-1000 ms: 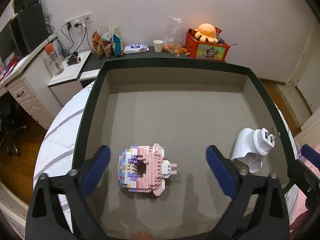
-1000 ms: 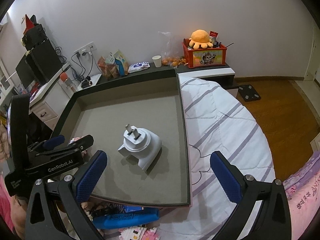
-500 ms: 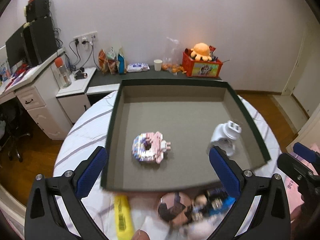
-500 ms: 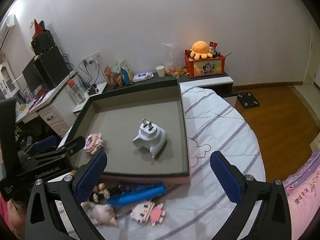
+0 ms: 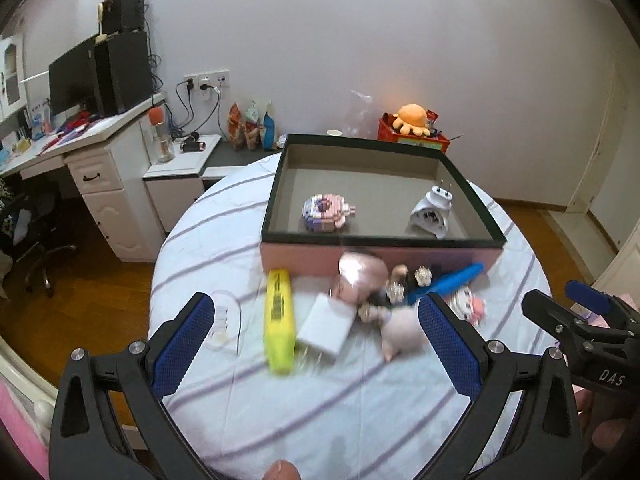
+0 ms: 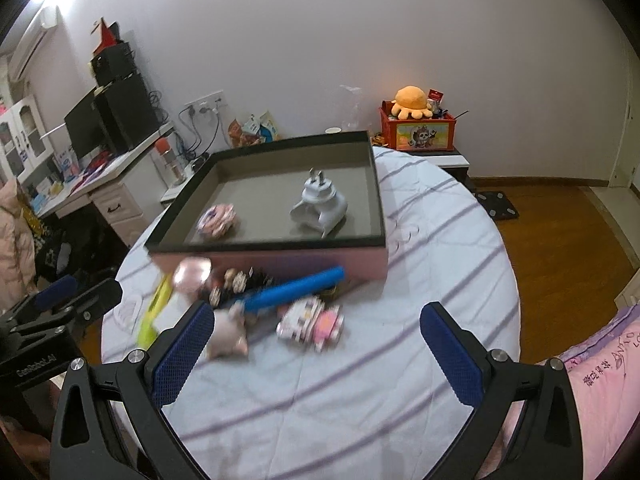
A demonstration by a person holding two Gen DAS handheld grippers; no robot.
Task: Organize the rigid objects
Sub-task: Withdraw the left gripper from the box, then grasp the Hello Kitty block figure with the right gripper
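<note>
A dark-rimmed box (image 5: 272, 208) (image 6: 382, 216) on the round table holds a pink block-built donut (image 5: 326, 212) (image 6: 218, 220) and a white plug adapter (image 5: 432, 210) (image 6: 320, 204). In front of the box lie a yellow bar (image 5: 279, 320), a white block (image 5: 326, 324), a blue tube (image 5: 444, 282) (image 6: 292, 290), a pink toy (image 5: 400, 328) (image 6: 228, 336) and a pink block figure (image 6: 312, 322). My left gripper (image 5: 316, 348) is open and empty above these. My right gripper (image 6: 316, 354) is open and empty near the block figure.
The table has a striped white cloth (image 6: 360, 400). A white desk (image 5: 100, 160) with a monitor stands to the left. A red box with an orange plush (image 6: 416, 124) sits by the back wall. Wooden floor (image 6: 560, 232) lies to the right.
Both grippers have pulled back and up from the box. The loose objects in front of the box have come into view. Both stay open and empty.
</note>
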